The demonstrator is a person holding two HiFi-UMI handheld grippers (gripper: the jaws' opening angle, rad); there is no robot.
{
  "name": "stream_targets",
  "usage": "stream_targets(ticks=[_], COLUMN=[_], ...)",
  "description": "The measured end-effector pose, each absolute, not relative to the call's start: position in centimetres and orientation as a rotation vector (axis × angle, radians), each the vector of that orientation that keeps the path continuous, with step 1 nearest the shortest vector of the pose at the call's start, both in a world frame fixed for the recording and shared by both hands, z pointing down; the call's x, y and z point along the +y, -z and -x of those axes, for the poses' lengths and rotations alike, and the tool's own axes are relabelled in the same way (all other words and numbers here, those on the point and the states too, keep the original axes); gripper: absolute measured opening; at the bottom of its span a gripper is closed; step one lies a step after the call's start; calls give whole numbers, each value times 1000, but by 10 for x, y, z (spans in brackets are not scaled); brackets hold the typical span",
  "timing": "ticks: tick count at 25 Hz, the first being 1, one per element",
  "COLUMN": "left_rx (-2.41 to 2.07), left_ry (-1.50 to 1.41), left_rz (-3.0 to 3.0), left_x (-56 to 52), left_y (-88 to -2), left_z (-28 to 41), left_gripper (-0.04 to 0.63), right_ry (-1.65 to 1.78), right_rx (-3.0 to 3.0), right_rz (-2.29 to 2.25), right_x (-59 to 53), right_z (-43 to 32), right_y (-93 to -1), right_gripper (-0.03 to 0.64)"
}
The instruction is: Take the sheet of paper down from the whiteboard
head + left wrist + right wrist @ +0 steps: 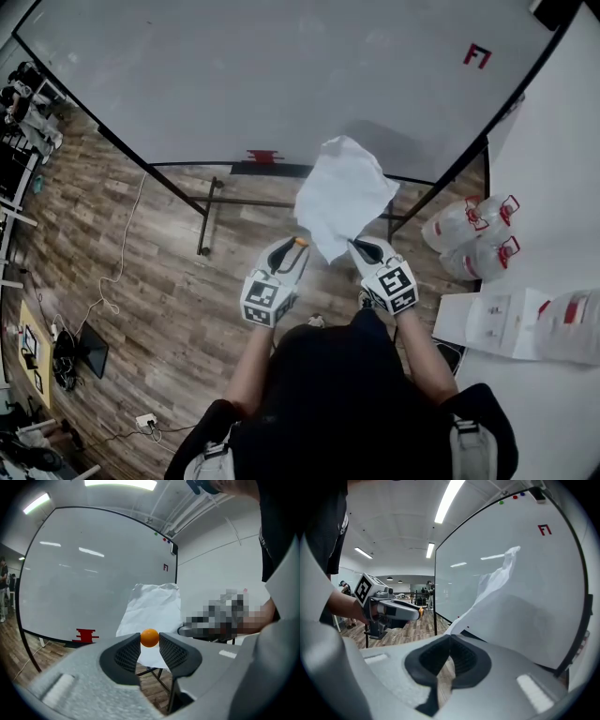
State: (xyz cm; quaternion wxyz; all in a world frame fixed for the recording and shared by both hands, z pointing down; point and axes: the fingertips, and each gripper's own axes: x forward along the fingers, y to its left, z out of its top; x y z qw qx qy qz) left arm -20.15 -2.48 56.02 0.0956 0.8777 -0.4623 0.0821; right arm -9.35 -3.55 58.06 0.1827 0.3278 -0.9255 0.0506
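The white sheet of paper is off the whiteboard and stands up crumpled in front of it. My right gripper is shut on the sheet's lower corner; in the right gripper view the paper rises from the closed jaws. Just to its left, my left gripper is shut on a small orange ball, pinched between its pads. The sheet hangs just beyond that ball. The left gripper also shows in the right gripper view.
A red object sits on the whiteboard's bottom ledge and a red mark is at its upper right. The board's stand legs stand on the wood floor. Water jugs and a white table with a box are at the right.
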Motion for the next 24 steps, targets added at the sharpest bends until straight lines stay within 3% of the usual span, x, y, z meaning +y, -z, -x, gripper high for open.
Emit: stream_targets(ticks=[24], left_rx=[-1282], left_ry=[-259], left_rz=[-2637], left_x=[13], left_y=[-568], left_z=[198], left_gripper=[134], right_ry=[-151], right_rx=[-2544], right_rz=[-1017], right_x=[5], right_z=[73], right_y=[-590], right_gripper=[4])
